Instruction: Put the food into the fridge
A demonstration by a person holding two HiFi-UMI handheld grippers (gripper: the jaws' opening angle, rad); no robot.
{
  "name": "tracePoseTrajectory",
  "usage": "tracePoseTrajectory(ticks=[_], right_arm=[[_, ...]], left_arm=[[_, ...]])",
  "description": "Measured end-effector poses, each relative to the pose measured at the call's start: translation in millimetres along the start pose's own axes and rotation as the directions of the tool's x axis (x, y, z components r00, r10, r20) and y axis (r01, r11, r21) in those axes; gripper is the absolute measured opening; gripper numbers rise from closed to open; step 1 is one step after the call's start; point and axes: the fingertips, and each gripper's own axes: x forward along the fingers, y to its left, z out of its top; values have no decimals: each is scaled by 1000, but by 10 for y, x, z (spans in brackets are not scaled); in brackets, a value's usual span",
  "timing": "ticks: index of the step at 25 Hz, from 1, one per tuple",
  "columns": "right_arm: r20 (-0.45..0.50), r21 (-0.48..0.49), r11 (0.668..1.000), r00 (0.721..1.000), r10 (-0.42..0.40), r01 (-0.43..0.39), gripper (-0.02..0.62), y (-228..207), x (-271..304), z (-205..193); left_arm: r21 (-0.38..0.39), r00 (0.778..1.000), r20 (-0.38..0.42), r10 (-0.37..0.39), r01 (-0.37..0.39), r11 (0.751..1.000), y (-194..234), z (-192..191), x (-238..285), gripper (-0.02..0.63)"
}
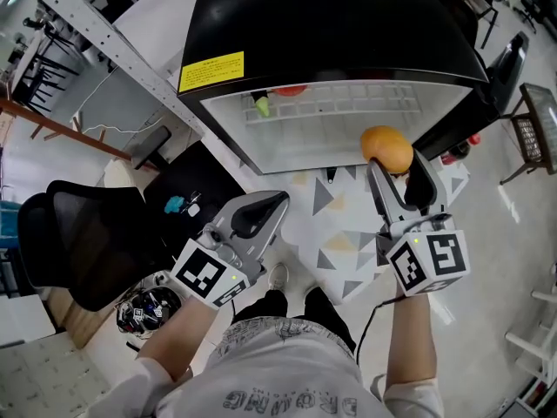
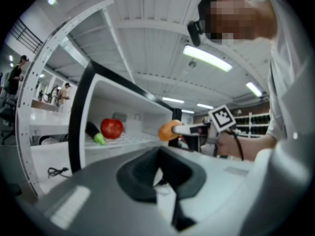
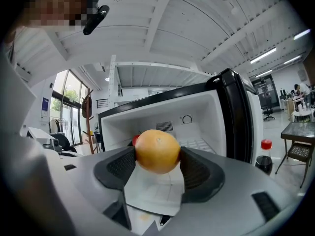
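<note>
Right gripper (image 1: pixel 396 167): we see its jaws clamped on either side of the orange (image 1: pixel 388 149).
Orange: we find it held at the open front of the fridge (image 1: pixel 331 24).
Left gripper (image 1: pixel 277 202): we see its jaws together, nothing between them.
Shelf (image 1: pixel 365 94): we spot a red fruit (image 2: pixel 111 128) beside a dark, green-tipped vegetable (image 2: pixel 95 133).

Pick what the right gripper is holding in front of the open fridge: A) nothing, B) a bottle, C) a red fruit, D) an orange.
D: in the right gripper view, the right gripper is shut on the orange, with its fingers pressing on both sides.
</note>
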Motion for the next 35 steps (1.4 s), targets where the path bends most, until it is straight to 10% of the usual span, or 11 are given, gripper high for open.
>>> tracePoseTrajectory(ticks=[35], right_arm=[[2, -109, 994, 1000, 11, -11, 284, -420, 1113, 41]], left_arm=[[-28, 990, -38, 138, -139, 990, 295, -133, 89, 8]])
